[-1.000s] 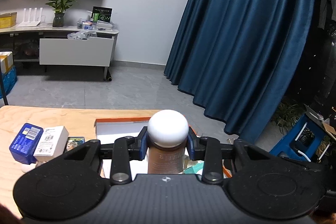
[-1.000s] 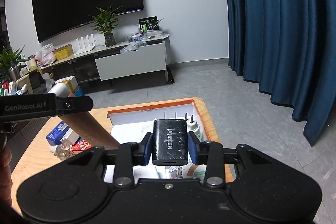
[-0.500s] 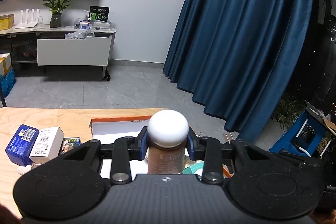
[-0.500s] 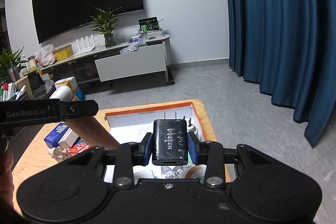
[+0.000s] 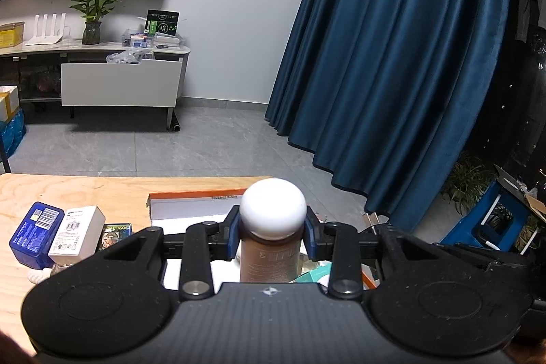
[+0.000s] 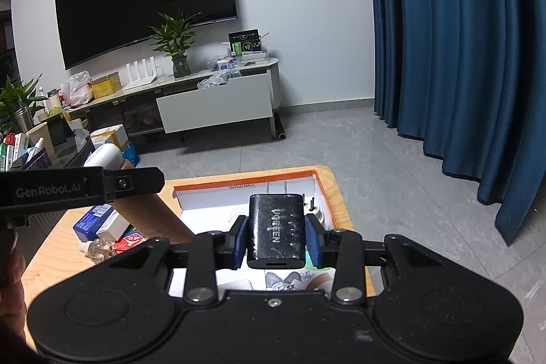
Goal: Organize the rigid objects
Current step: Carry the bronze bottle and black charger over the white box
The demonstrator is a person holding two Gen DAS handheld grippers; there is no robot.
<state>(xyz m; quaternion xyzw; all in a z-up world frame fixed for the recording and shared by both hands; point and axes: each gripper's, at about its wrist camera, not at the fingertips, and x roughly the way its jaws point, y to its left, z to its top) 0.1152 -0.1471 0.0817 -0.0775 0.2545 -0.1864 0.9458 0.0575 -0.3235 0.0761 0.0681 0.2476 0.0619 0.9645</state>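
The left tool [image 5: 272,236] was clamped on a brown bottle [image 5: 269,256] with a rounded white cap [image 5: 272,207], its blue pads pressing the bottle just under the cap. The bottle stood upright between the fingers, held above the wooden surface [image 5: 68,190]. Beyond and below that tool lay an open white box with an orange rim [image 5: 191,195]. To the tool's left, on the surface, sat a blue tin [image 5: 36,234] touching a white carton [image 5: 76,234], with a small picture card [image 5: 116,232] just beside the carton.

The right tool [image 6: 276,237] was closed on a black charger block [image 6: 276,232], the pads gripping its two long sides, its metal prongs pointing away from the camera. The charger hung over the same orange-rimmed box [image 6: 317,179], where a white plug adapter [image 6: 315,214] lay just past the tool's right finger. To this tool's left, the other tool's black side bar crossed the view with the brown bottle slanting beneath it. A small clear bottle [image 6: 97,248] and a red pack [image 6: 131,241] lay near the blue tin on the surface.
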